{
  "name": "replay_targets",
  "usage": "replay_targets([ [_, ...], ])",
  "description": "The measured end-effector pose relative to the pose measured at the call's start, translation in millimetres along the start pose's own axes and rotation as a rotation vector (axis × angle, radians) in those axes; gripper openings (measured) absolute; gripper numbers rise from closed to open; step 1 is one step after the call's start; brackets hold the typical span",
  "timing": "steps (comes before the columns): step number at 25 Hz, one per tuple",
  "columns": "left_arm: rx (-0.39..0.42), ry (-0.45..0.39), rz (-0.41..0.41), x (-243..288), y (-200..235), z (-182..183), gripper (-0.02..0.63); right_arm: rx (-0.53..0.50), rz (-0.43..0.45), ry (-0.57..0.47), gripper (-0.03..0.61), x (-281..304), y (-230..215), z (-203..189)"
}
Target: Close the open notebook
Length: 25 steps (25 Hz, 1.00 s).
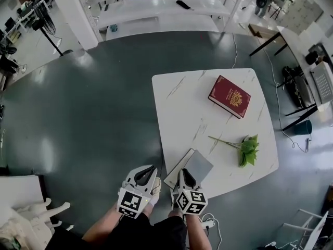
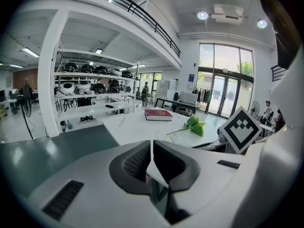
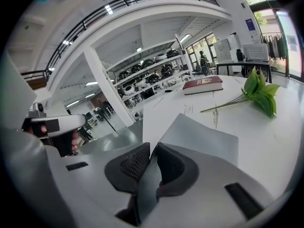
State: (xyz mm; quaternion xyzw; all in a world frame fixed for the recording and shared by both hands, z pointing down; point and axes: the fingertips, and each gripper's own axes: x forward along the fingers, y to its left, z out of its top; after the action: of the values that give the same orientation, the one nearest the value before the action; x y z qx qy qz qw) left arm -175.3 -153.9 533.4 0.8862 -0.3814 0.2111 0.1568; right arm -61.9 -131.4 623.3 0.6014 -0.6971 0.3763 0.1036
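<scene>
The grey notebook (image 1: 197, 166) lies at the near edge of the white marble table (image 1: 182, 103), its cover raised at an angle. My right gripper (image 1: 184, 173) is shut on the near edge of that grey cover (image 3: 204, 137), which runs between the pads of the right gripper (image 3: 153, 148). My left gripper (image 1: 151, 170) hangs just left of the table's near corner, apart from the notebook. In the left gripper view the jaws of the left gripper (image 2: 152, 146) stand shut, and I see nothing gripped between them.
A red hardcover book (image 1: 229, 96) lies at the table's far right, and a green leafy sprig (image 1: 248, 149) lies to the right of the notebook. Dark floor surrounds the table. White shelving (image 1: 156, 7) stands far back, desks (image 1: 307, 40) at the right.
</scene>
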Motion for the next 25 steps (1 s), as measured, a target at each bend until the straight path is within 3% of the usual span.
replay_targets([
  [20,-0.072,0.047,0.008,21.6,38.3,-27.8,0.035,-0.005,-0.082,0.132,0.064,55.1,-7.2,-29.5],
  [24,-0.070,0.043,0.010,18.4,37.7,-26.0,0.035,-0.017,-0.071,0.116,0.086,52.4,-1.5,-28.3],
  [25,-0.068,0.041,0.011,17.3,37.5,-25.1,0.035,-0.013,-0.059,0.110,0.128,51.6,1.1,-27.6],
])
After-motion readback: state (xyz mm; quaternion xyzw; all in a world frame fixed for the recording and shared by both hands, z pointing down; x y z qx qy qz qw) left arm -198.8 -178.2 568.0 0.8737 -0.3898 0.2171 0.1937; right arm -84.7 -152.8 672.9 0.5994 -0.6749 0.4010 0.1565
